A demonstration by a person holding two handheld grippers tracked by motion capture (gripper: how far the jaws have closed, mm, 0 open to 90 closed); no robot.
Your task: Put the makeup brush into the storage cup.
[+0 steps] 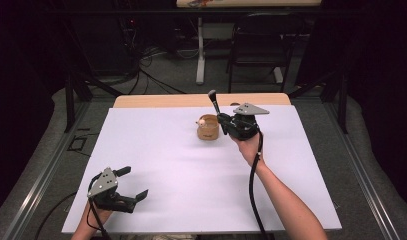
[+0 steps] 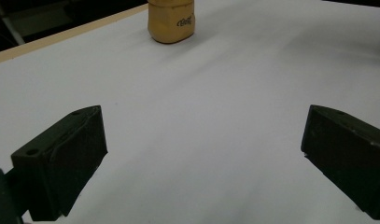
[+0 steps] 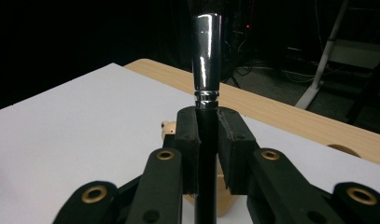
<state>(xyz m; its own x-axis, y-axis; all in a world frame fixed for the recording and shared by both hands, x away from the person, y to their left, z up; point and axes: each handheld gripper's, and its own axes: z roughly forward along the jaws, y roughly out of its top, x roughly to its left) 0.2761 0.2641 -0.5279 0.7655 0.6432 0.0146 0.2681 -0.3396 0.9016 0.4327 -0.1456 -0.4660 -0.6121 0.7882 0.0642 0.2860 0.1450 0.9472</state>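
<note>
My right gripper [image 1: 224, 120] is shut on a makeup brush [image 1: 214, 103], whose black handle and shiny metal ferrule [image 3: 207, 56] rise upright between the pads [image 3: 187, 140]. The brush stands just right of a small tan wooden cup [image 1: 208, 128] near the far middle of the white table sheet [image 1: 191, 170]. The cup has a light round object at its rim. Near the front left corner, my left gripper [image 1: 133, 184] rests open above the sheet, its fingers [image 2: 66, 154] wide apart with nothing between them. The cup [image 2: 171, 19] lies far ahead of it.
A bare wooden strip of table [image 1: 156, 100] runs along the far edge of the sheet. Beyond the table stand a dark chair [image 1: 261, 45], a white desk leg [image 1: 201, 50] and floor cables. Black frame rails flank both sides.
</note>
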